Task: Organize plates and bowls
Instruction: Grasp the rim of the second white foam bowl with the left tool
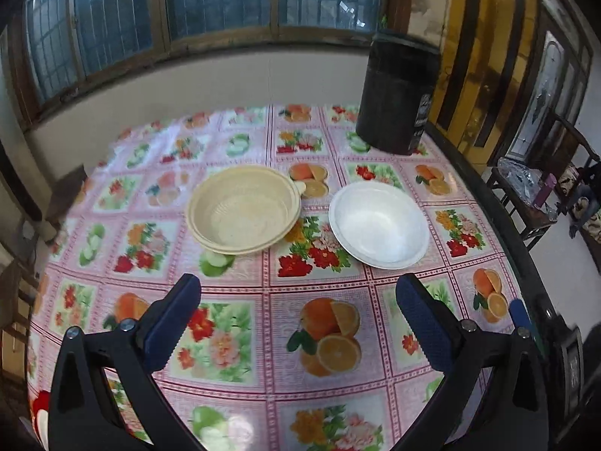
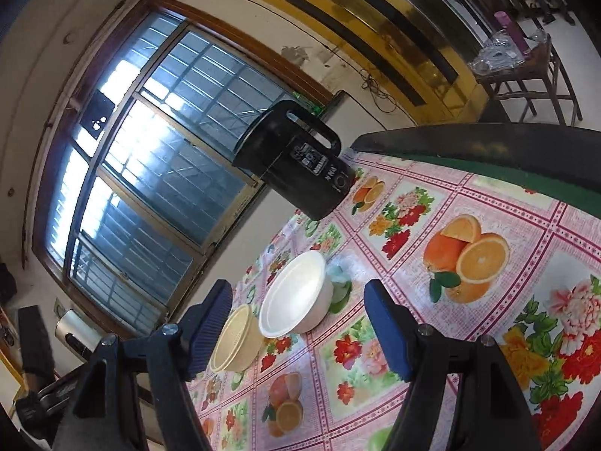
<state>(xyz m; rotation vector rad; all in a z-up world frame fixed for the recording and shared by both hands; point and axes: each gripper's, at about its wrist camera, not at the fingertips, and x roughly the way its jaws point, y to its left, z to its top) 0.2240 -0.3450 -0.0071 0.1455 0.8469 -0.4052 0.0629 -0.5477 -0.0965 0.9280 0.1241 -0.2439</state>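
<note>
While both the left gripper (image 1: 298, 314) and right gripper (image 2: 298, 319) hang spread and empty, the cream plastic bowls (image 1: 243, 208), nested, and the white foam bowl (image 1: 379, 223) sit mid-tabletop, apart; a careless pinch could crush the foam rim.

Ahead of the left gripper's (image 1: 296, 323) spread jaws, the tablecloth (image 1: 319, 285) looks like glossy printed plastic. The cream bowls (image 1: 242, 210) look matt and faintly speckled; the white bowl (image 1: 379, 223) is smooth with a soft sheen. The gripper's blue pads (image 1: 424, 329) are ribbed, its black arms matt plastic with metal screws. Beyond stands a glossy black plastic appliance (image 1: 398, 94).
</note>
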